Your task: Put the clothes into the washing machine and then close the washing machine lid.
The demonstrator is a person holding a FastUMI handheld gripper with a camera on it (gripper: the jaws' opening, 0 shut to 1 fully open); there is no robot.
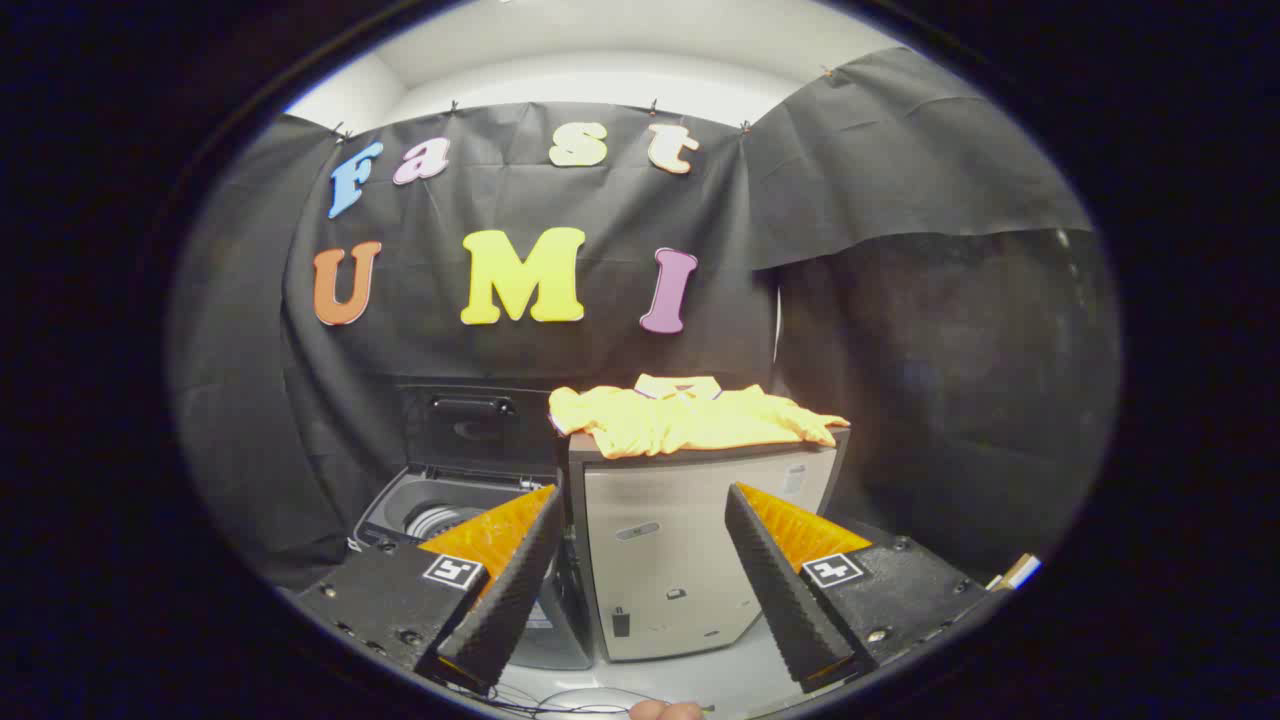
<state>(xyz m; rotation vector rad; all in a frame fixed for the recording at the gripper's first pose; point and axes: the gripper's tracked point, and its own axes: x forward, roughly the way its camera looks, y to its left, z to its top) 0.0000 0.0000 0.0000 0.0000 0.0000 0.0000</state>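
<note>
A yellow garment (690, 418) lies spread on top of a grey cabinet (690, 560), beyond my fingers and a little higher. To the cabinet's left stands the washing machine (440, 510), its dark lid (470, 425) raised upright against the wall and the drum showing inside. My gripper (645, 520) is open, with a wide gap between the orange-and-black fingers (520, 560) and nothing between them. The left finger covers part of the machine's front.
Black cloth walls close in behind and on both sides. The grey cabinet stands directly ahead between the fingers. Thin cables (560, 705) lie on the pale floor below, and a fingertip (665, 710) shows at the bottom.
</note>
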